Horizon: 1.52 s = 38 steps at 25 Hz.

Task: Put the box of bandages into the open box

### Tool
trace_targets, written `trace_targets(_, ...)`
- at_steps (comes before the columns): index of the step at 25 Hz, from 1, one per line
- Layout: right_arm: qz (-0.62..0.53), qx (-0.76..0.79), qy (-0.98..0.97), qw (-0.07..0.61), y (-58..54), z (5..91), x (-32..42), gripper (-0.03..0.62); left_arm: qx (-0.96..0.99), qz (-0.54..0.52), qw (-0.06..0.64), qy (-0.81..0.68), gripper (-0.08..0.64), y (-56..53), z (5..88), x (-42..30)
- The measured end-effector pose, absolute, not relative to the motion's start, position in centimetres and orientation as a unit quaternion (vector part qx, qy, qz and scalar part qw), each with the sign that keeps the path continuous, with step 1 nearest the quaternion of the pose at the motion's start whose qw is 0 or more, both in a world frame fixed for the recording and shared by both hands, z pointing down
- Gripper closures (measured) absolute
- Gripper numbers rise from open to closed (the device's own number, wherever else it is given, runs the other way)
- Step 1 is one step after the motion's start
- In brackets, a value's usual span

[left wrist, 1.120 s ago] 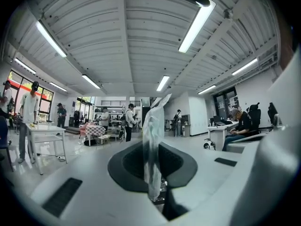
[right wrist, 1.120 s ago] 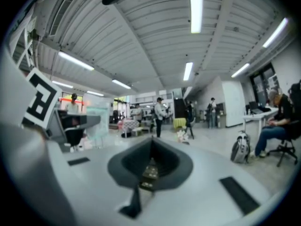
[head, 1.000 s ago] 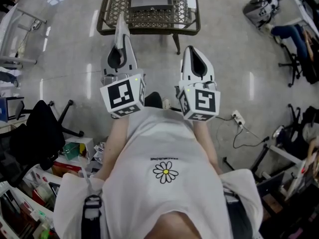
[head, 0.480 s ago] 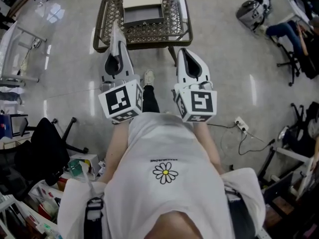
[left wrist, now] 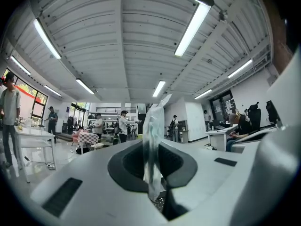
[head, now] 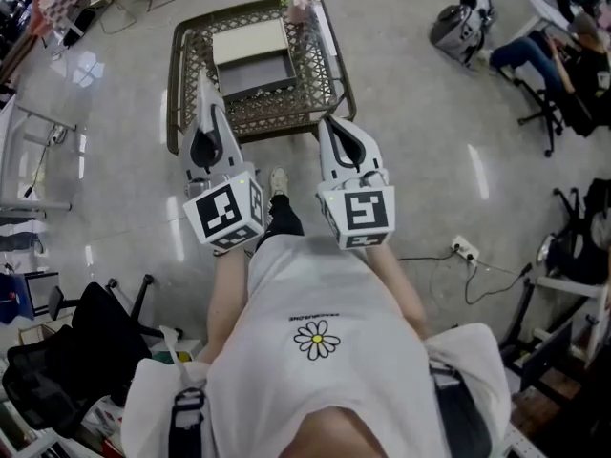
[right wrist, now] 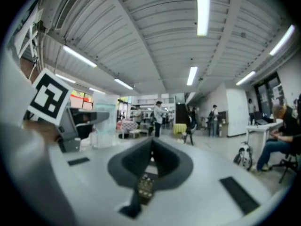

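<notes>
Clear plastic fingers [left wrist: 151, 145] are seen pressed flat together on the left claw [left wrist: 159, 106], and nothing is caught between them: closed and empty. On the right claw [right wrist: 151, 147] the jaws are drawn in to one thin line as well. It is closed, and nothing is carried there either. Both claws are held level and side by side in front of the person's chest.

Moving outward, a low lattice worktop [head: 286, 113] is found just ahead on the pale floor [head: 430, 160]. In the head view the left claw's tip overlaps its near left part and the right claw's tip its near right edge. Both are judged to hang above it rather than to touch it.

On that worktop the open box [head: 256, 72] is set, grey inside, with its pale lid [head: 246, 41] laid back on the far side. Nothing can be seen inside it.

And the box of bandages? It cannot be picked out in any view. A small pale thing [head: 301, 3] is noted at the far edge of the worktop, too small to be named.

So, as judged from here, no part of the task is done. The bandages have yet to be found, gripped, carried over and let go inside the open box.
</notes>
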State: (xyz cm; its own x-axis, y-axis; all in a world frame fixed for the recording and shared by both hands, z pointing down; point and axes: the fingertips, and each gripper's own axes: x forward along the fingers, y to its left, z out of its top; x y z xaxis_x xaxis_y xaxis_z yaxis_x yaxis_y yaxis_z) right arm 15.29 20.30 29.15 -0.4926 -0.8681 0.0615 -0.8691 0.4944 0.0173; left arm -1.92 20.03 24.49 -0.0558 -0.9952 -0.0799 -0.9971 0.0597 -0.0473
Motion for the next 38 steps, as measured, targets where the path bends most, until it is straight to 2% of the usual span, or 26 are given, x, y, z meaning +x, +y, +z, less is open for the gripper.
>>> trace_targets(12,-0.045,0.489,-0.869,0.061,6.4,26.5,8.3,0.561,-0.704,0.007,0.051,0.709,0.517,5.4,23.3,-6.1)
trace_targets(20,-0.053,0.510,-0.854,0.085,-3.0,25.9,2.6,0.561,-0.733,0.027,0.005,0.680,0.517,-4.9,24.1,-10.7)
trace_targets(30,-0.018,0.553,-0.824,0.120,-10.7,27.4,1.5,0.561,-0.732,0.014,-0.012,0.681,0.517,-12.6,26.7,-14.8)
trace_targets(38,-0.006,0.556,-0.821,0.131,-12.9,29.1,1.4,0.561,-0.719,-0.010,-0.027,0.695,0.517,-13.3,28.5,-15.9)
